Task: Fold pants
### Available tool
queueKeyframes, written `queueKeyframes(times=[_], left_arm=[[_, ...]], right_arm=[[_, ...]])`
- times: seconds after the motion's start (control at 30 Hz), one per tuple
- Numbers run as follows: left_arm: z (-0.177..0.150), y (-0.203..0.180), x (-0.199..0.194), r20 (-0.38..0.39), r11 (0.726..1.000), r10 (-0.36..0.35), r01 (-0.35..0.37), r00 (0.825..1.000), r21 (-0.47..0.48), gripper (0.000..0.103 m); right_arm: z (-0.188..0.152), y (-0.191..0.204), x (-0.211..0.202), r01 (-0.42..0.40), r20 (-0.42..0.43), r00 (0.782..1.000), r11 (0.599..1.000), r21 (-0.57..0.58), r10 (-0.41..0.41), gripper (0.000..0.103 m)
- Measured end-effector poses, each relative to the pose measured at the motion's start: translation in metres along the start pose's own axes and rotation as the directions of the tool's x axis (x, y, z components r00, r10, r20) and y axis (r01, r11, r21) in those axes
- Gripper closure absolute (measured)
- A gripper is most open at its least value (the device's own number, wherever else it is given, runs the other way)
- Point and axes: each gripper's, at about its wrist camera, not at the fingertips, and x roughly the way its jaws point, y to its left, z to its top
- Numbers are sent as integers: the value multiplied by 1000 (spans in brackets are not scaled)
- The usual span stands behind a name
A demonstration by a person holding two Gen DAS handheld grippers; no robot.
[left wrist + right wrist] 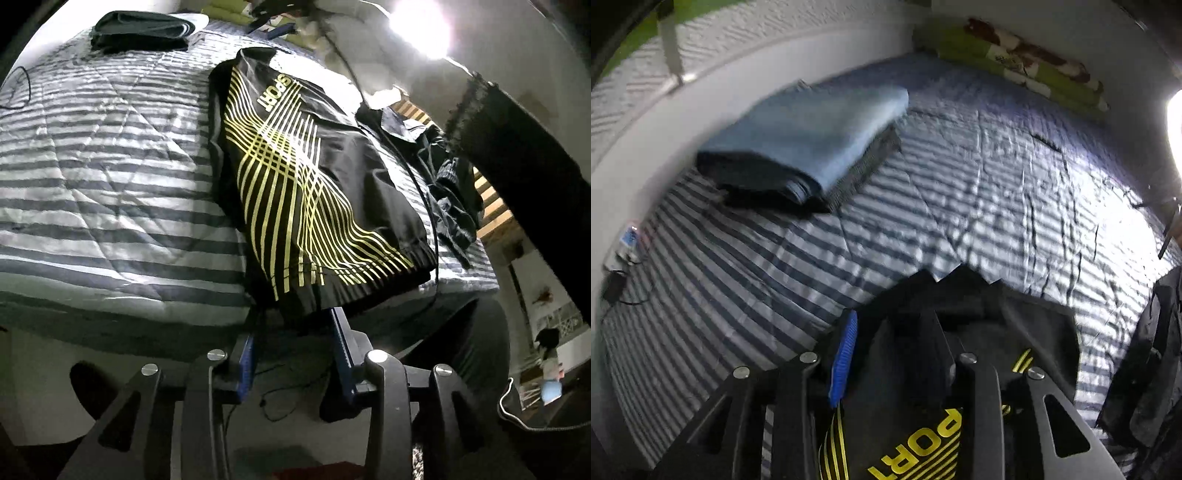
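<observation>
Black pants (pixel 332 177) with yellow crossing stripes and the word SPORT lie flat on the striped quilt (pixel 110 166). Their near hem hangs over the bed's edge. My left gripper (pixel 295 321) sits at that hem, jaws apart, blue pads (pixel 246 365) showing; the hem's edge lies at the fingertips. In the right wrist view the same pants (pixel 923 443) fill the bottom, with the yellow letters close under the camera. My right gripper (pixel 890 317) stands over their far end with its jaws apart. Bunched black cloth rises between them, and cloth hides the right finger's pad.
A folded stack of blue and dark clothes (pixel 805 147) lies at the far left of the bed (pixel 140 31). A loose heap of dark garments (pixel 450 184) sits at the right edge over wooden slats (pixel 491 199). A black cable (pixel 417 177) runs beside the pants. Green pillows (pixel 1015 62) line the wall.
</observation>
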Motion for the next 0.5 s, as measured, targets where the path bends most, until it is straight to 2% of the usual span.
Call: queueKeyframes(times=[0.1, 0.2, 0.27, 0.37, 0.43, 0.5], left_arm=[[11, 2, -15, 30, 1000, 9, -10, 1000, 17, 64], [37, 7, -27, 60, 1000, 8, -9, 998, 20, 64], [56, 10, -32, 81, 1000, 0, -3, 997, 27, 64], [93, 16, -32, 96, 1000, -6, 3, 995, 27, 64], [119, 20, -26, 108, 999, 16, -19, 994, 30, 64], [152, 25, -9, 103, 998, 38, -43, 994, 43, 61]], right_arm=[[-9, -20, -33, -53, 35, 998, 998, 40, 52, 71], [-39, -44, -66, -72, 58, 996, 995, 75, 68, 71], [-76, -66, -88, -98, 54, 994, 988, 121, 92, 71], [-140, -89, -108, -73, 50, 997, 985, 158, 66, 71], [-177, -97, -114, -49, 35, 998, 984, 174, 44, 70], [-218, -101, -114, -54, 0, 999, 979, 199, 55, 70]])
